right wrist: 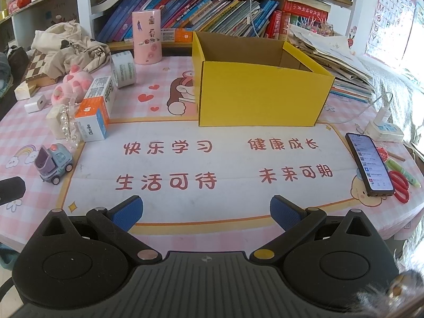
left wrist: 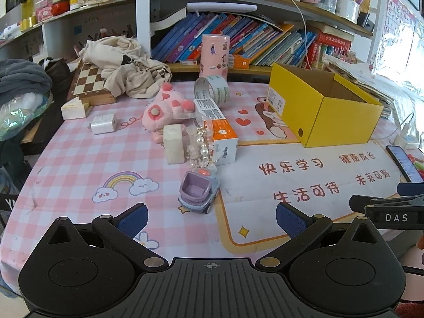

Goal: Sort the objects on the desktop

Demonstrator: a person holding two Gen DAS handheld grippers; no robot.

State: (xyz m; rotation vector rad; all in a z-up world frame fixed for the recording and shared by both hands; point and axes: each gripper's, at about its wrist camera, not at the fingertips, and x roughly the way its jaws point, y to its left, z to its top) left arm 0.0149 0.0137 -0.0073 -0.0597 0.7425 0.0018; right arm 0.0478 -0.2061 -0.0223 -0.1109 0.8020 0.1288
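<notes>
An open yellow box (left wrist: 326, 111) (right wrist: 259, 95) stands on the pink desk mat. Left of it lies a cluster: a purple toy truck (left wrist: 198, 192) (right wrist: 54, 163), an orange-white carton (left wrist: 221, 136) (right wrist: 95, 114), a pearl hair clip (left wrist: 200, 145) (right wrist: 69, 126), a white block (left wrist: 173, 144), a pink plush (left wrist: 165, 112) (right wrist: 70, 86), a tape roll (left wrist: 212, 90) (right wrist: 123, 69) and a white charger (left wrist: 104, 124) (right wrist: 35, 104). My left gripper (left wrist: 212, 221) is open and empty, just short of the truck. My right gripper (right wrist: 206, 213) is open and empty over the mat's white panel.
A pink cylinder (left wrist: 214, 54) (right wrist: 147, 35) stands at the back by the book shelf. A phone (right wrist: 369, 164), red scissors (right wrist: 400, 185) and a power strip (right wrist: 384, 129) lie at the right. A chessboard (left wrist: 88, 82) under cloth lies at the back left.
</notes>
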